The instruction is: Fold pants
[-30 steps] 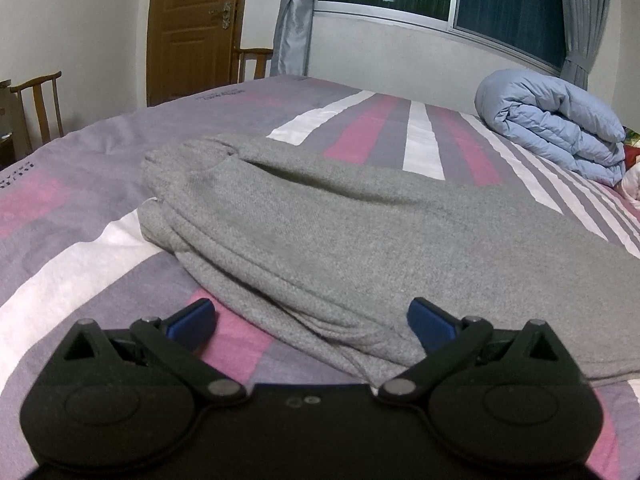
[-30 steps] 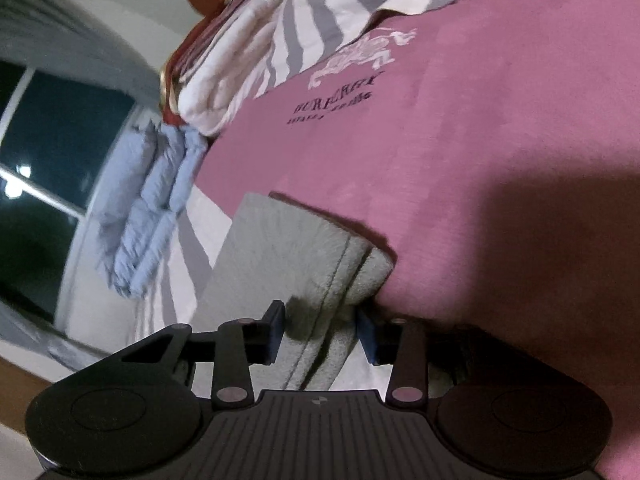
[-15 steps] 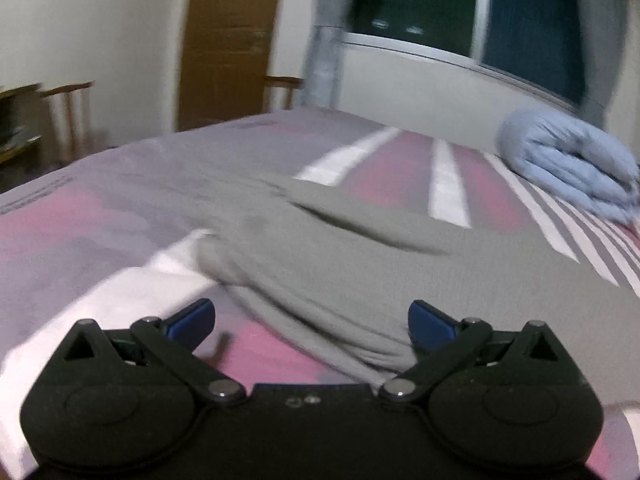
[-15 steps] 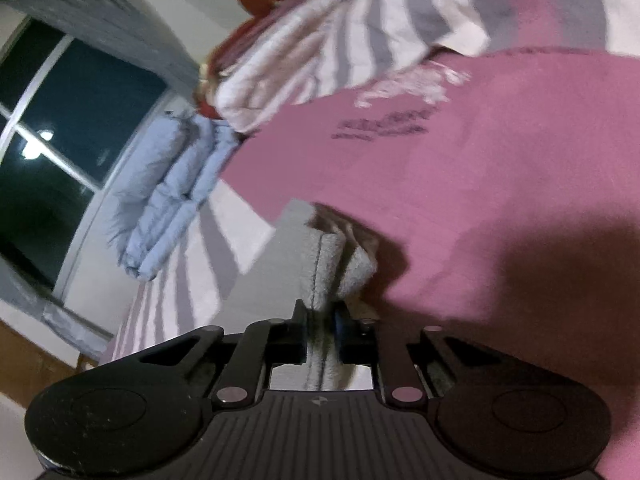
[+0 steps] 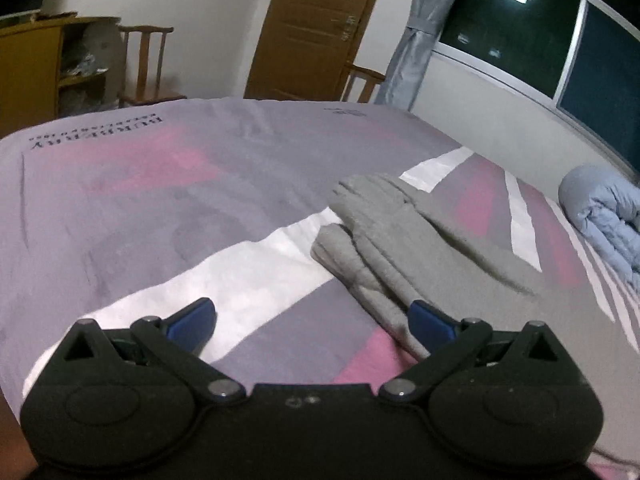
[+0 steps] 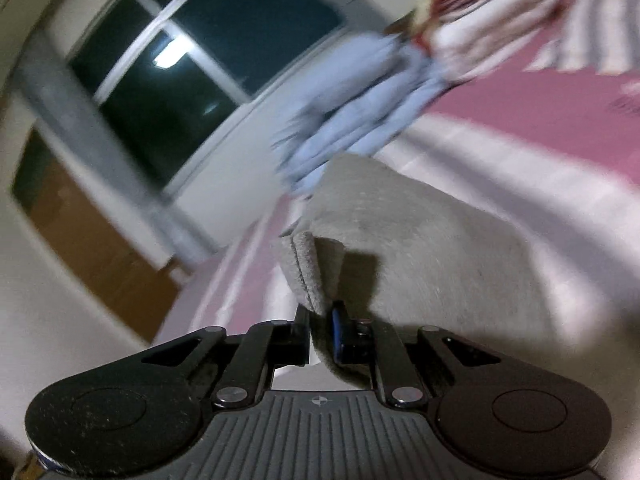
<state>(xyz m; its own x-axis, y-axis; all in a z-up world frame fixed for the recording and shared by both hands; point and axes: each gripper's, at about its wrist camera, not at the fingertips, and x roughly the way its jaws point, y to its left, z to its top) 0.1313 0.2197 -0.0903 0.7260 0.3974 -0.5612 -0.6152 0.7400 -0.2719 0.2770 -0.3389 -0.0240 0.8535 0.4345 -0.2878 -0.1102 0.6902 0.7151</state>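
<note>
Pants point(image 5: 404, 240) pinched in right tongs point(image 6: 320, 322), left tongs point(image 5: 312, 320) spread empty, blue quilt point(image 5: 608, 216) nearby.

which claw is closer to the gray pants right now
Right. The right claw is clamped on the gray pants hem; the left claw hangs open beside them, touching nothing.

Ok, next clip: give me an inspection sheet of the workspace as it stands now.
Surface: bed with a purple, pink and white striped cover.
Job's things: grey pants lying on the bed, one end lifted.
Clutter: rolled blue quilt at the far side; folded white and red bedding, blurred.
Grippers: left gripper open, holding nothing, beside the pants; right gripper shut on a hem of the pants.
Cables: nothing seen.
Surroundings: wooden door, chair, dark window with grey curtain.
</note>
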